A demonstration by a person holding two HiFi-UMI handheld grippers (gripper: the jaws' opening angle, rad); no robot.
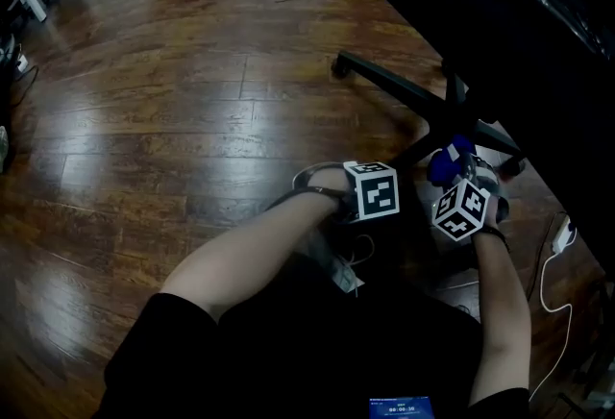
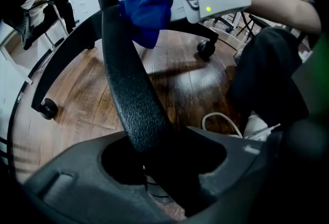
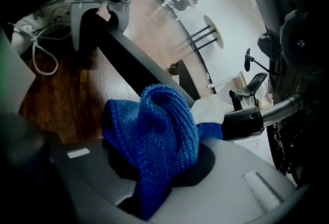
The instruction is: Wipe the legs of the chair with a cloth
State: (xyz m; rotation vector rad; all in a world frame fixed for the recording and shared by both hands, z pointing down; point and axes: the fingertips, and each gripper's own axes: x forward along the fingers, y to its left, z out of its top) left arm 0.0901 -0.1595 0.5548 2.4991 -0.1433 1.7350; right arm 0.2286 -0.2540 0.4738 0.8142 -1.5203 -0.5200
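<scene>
Your left gripper (image 2: pixel 154 169), pointed steeply down, is clamped half-open around the chair leg (image 2: pixel 128 79). At its 3 o'clock, your right gripper (image 3: pixel 159 171), tilted forward, pinches the blue cloth (image 3: pixel 154 130) against that same leg.

In the head view the cloth (image 1: pixel 440 167) is mostly hidden behind the right gripper (image 1: pixel 466 167). The dark chair seat (image 1: pixel 538 42) runs off-frame.

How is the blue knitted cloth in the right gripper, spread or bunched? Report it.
Bunched. The blue knitted cloth sits crumpled in thick folds, clamped between the jaws of the right gripper, nothing spread flat.
</scene>
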